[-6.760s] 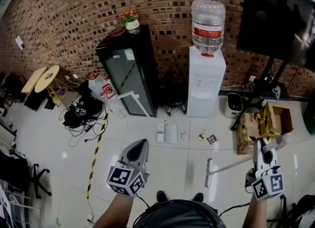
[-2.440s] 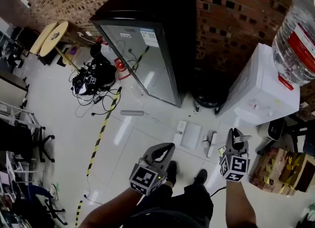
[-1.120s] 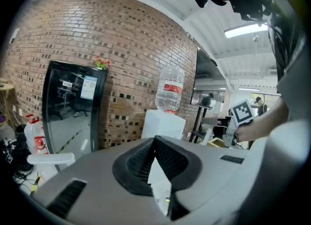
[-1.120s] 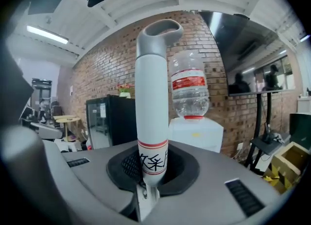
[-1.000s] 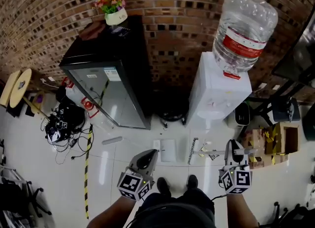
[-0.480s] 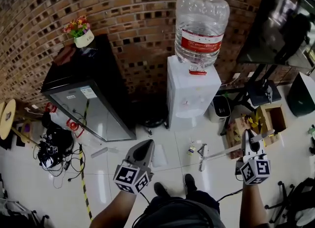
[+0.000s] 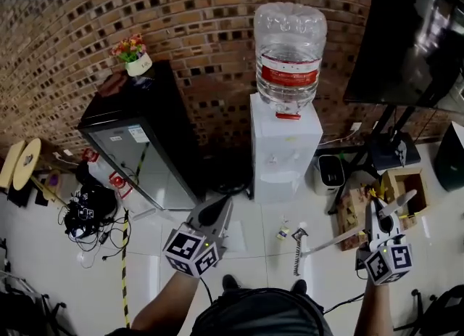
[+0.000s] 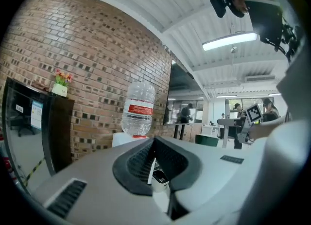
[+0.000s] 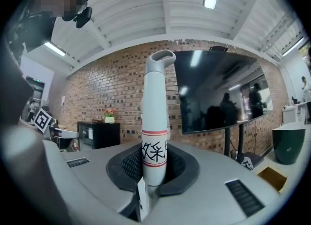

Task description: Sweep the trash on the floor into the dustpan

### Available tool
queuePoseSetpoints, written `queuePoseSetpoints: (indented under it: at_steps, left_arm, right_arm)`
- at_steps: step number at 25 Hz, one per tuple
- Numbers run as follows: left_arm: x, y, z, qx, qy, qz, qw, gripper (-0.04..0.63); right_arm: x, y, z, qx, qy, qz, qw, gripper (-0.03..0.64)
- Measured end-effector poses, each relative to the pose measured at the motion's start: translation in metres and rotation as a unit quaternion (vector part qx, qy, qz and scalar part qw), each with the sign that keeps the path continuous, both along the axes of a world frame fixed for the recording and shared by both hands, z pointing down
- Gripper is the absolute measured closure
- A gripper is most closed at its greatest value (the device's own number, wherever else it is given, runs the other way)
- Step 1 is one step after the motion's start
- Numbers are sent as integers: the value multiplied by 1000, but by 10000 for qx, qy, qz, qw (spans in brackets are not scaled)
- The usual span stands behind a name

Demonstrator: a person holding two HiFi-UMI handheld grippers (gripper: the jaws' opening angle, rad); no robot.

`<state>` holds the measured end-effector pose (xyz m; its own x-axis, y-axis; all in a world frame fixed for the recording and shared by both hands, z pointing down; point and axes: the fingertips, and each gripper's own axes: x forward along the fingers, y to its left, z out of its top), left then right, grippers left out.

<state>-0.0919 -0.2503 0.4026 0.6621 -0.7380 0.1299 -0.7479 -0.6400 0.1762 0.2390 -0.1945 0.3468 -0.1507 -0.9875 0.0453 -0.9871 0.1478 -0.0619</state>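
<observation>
Right gripper view is filled by the white broom handle (image 9: 154,122), banded in red and marked with black characters, which is clamped upright between the jaws of the right gripper (image 9: 154,165). A looped end is seen at the handle's top.

Left gripper view shows the jaws of the left gripper (image 8: 154,144) drawn together, with only a thin slit left and nothing gripped.

From the head view, the handle is seen slanting down and to the left from the right gripper to the broom head (image 7: 296,260), which is set on the white floor tiles. Small pieces of trash (image 7: 281,233) are scattered just beyond the broom head, in front of the water dispenser (image 7: 285,149). The pale dustpan (image 7: 238,240) lies flat on the floor just left of the trash, partly covered by the raised left gripper.
</observation>
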Motion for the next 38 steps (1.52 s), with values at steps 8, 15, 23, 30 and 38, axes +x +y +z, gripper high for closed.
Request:
queuePoseSetpoints:
  at_steps: [8,15,23,30,38]
  left_arm:
    - [102,54,-38,240,-261,-459,9983,580]
    - [145,80,-70,370,-71,-1076,9935,580]
    - [118,125,-72,473,-94,-1011,9937,580]
    - [41,176,-79,681,-319,-522,9958,580]
    - [-21,220,-64,577,-244,-136,9979,581]
  right_arm:
    - [40,32,-24,-25,-85,-1526,9882,575]
    - [59,37,-38,179,12,-2361,9716,575]
    - [52,73,-43,356,171,-2128,9763,575]
    - [20,116,-50,473,130,-1514,9873,575]
    - [-5,148,-27,213,-188,-723,9970,575]
